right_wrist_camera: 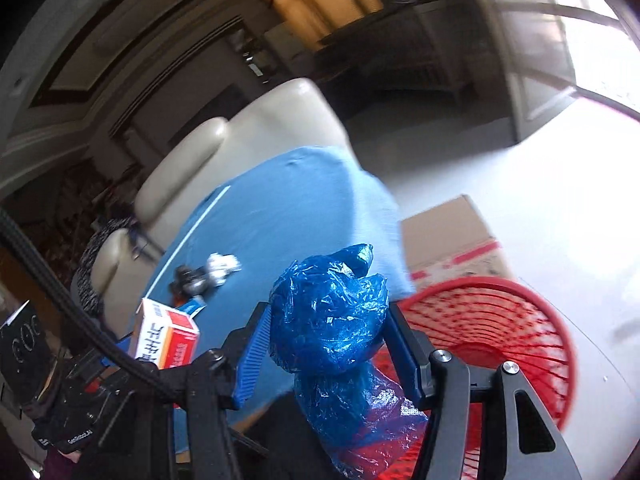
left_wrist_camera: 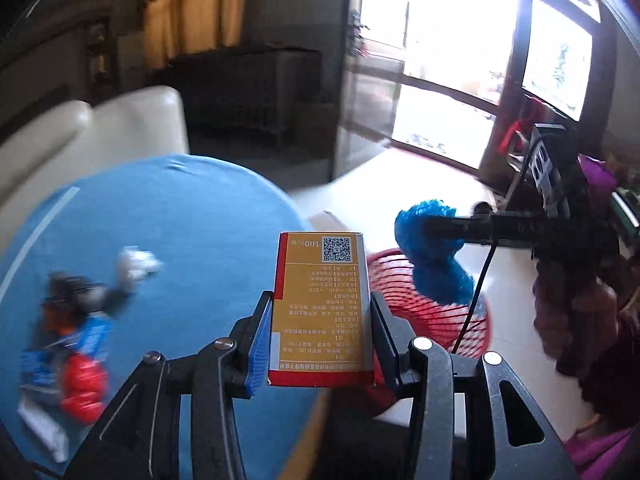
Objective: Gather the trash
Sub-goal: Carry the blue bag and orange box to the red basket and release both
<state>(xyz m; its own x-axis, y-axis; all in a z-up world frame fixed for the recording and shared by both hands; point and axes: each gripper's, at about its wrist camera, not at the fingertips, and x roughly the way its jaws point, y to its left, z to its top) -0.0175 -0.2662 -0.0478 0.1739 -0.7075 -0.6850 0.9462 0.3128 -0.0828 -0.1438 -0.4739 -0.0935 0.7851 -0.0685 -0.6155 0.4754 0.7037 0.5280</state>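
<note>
Closest in, the left gripper (left_wrist_camera: 320,312) is clamped on a small yellow and red carton (left_wrist_camera: 320,312) (printed text and a square code on its upper face), its pads pressed flat against the two long sides, the jaws only as wide as the box. To its right, the right gripper (right_wrist_camera: 326,328) pinches a crumpled blue plastic bag (right_wrist_camera: 328,312), the jaws closed in on the wad, with a tail of the film hanging below them. Just right of both, down on the pale floor, stands the red wire basket (right_wrist_camera: 536,320); the bag is held near its left rim. Further left, on the blue tablecloth (left_wrist_camera: 180,208), the rest of the trash lies: a red and blue wrapper heap (left_wrist_camera: 76,364) nearest, a dark blurred lump beyond it, then a white paper wad (left_wrist_camera: 136,266). A cardboard box (right_wrist_camera: 452,232) sits on the floor behind the basket, a cream sofa (left_wrist_camera: 132,120) beyond the table, and bright windows at the far right.
</note>
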